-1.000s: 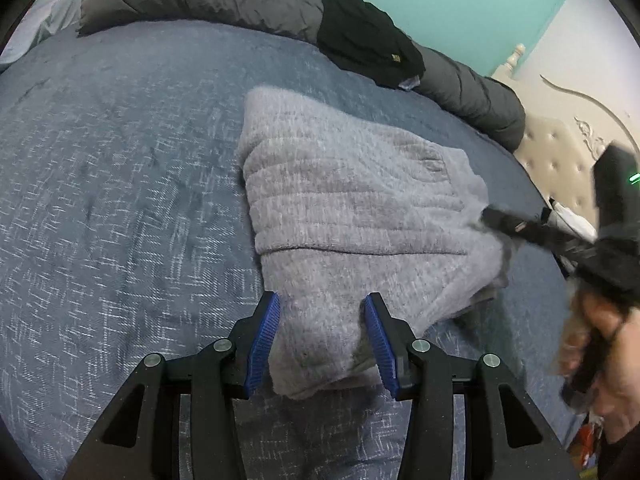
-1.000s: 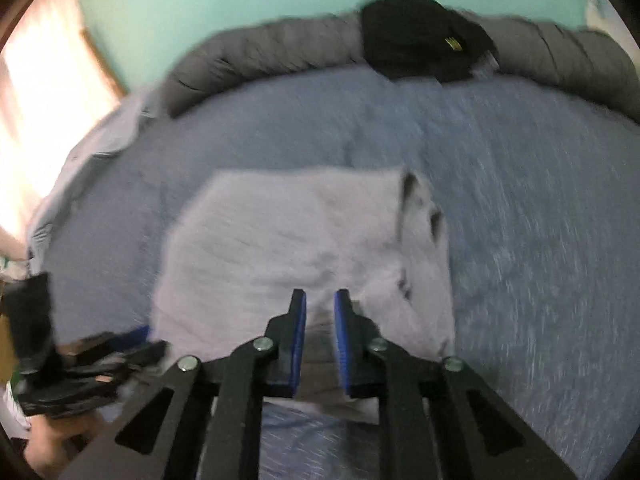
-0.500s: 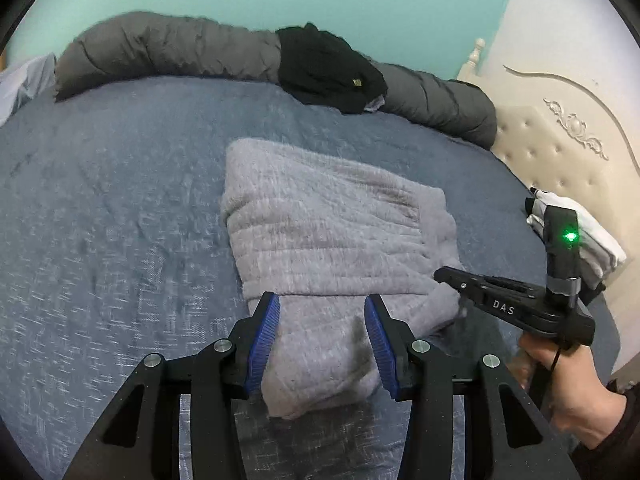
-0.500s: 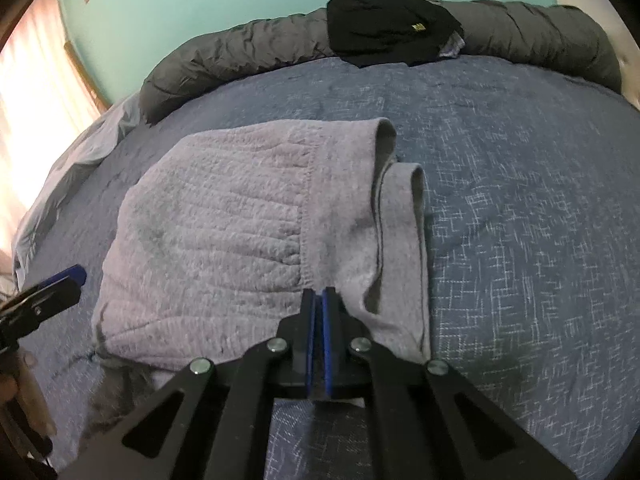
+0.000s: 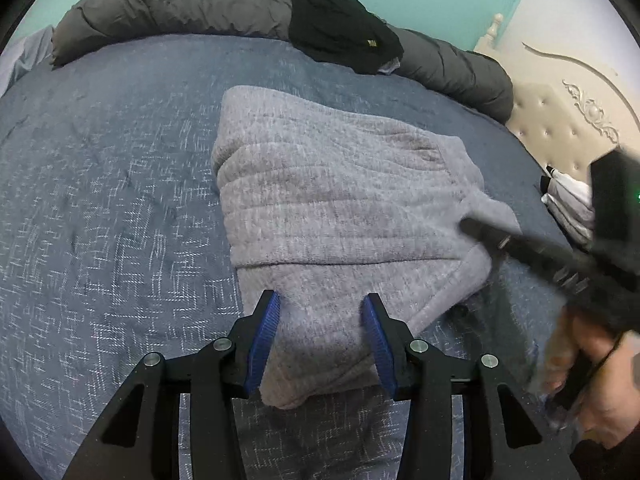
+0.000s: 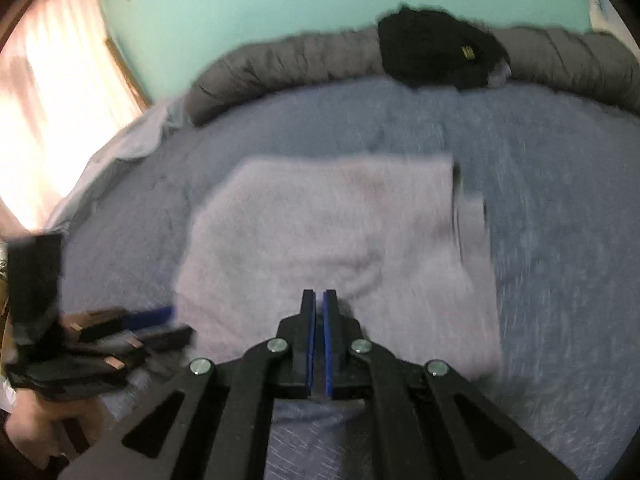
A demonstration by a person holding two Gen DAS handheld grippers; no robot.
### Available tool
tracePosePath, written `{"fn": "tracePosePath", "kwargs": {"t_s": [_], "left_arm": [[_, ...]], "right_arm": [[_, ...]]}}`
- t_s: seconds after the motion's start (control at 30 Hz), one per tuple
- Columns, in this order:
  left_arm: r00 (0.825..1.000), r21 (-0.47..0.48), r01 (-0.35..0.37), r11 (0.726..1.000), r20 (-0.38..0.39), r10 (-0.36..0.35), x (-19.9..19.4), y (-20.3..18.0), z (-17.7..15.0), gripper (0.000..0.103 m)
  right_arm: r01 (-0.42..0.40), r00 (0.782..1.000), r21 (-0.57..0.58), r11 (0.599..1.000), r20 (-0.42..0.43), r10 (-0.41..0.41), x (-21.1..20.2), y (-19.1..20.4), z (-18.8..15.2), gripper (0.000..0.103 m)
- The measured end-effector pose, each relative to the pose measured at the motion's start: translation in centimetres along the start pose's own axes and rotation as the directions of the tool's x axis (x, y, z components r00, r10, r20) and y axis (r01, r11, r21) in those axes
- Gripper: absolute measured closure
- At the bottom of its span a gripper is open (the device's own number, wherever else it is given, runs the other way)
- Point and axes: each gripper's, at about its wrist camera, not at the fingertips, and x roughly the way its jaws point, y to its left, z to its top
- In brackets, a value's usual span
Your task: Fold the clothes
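Tools [image 5: 320, 340] [image 6: 319, 340] angle down over sweater [image 5: 340, 216], right seemingly closed.

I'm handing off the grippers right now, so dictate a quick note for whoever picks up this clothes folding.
Left gripper: jaws apart, straddling the near end of the grey knit garment, pads not clearly pressing.
Right gripper: shut, at the garment's near right edge; whether it pinches fabric is unclear.
Garment lies partly folded on the blue bedspread. A black garment sits on the rolled grey duvet; some folded clothes lie by the headboard.
Left: finish the grey garment's fold, then probably the black garment.
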Motion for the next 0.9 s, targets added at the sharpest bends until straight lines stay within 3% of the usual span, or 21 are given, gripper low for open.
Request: {"fn": "tracePosePath", "kwargs": {"t_s": [0.17, 0.3, 0.4, 0.57, 0.73, 0.83, 0.9], "left_arm": [[0.999, 0.047, -0.040, 0.998, -0.006, 0.041, 0.5, -1.2, -0.4, 0.057], [1.000, 0.018, -0.024, 1.000, -0.008, 0.024, 0.5, -0.7, -0.2, 0.057], [1.000, 0.022, -0.022, 1.000, -0.010, 0.022, 0.4, -0.8, -0.3, 0.057], [1.000, 0.018, 0.000, 1.000, -0.031, 0.001, 0.4, -0.4, -0.5, 0.057], [0.999, 0.015, 0.011, 1.000, -0.030, -0.011, 0.2, -0.1, -0.6, 0.057], [0.999, 0.002, 0.020, 1.000, -0.033, -0.020, 0.1, 0.1, -0.8, 0.057], [0.999, 0.004, 0.016, 1.000, -0.032, -0.016, 0.0, -0.2, -1.0, 0.057]], "right_arm": [[-0.003, 1.000, 0.041, 0.999, 0.020, 0.002, -0.7, -0.4, -0.2, 0.102], [-0.086, 0.993, 0.017, 0.996, 0.080, 0.084, -2.7, 1.9, 1.5, 0.102], [-0.107, 0.993, -0.035, 0.994, 0.037, 0.108, -1.6, 3.8, 1.7, 0.102], [-0.068, 0.996, -0.039, 0.997, -0.066, 0.065, 2.3, 3.7, 0.5, 0.102], [-0.083, 0.996, -0.006, 0.997, -0.017, 0.083, 1.6, 3.9, 0.9, 0.102], [-0.141, 0.989, -0.032, 0.990, 0.042, 0.142, 0.4, 5.1, 2.0, 0.102], [-0.168, 0.986, -0.049, 0.985, 0.008, 0.169, 1.3, 5.8, 2.2, 0.102]]}}
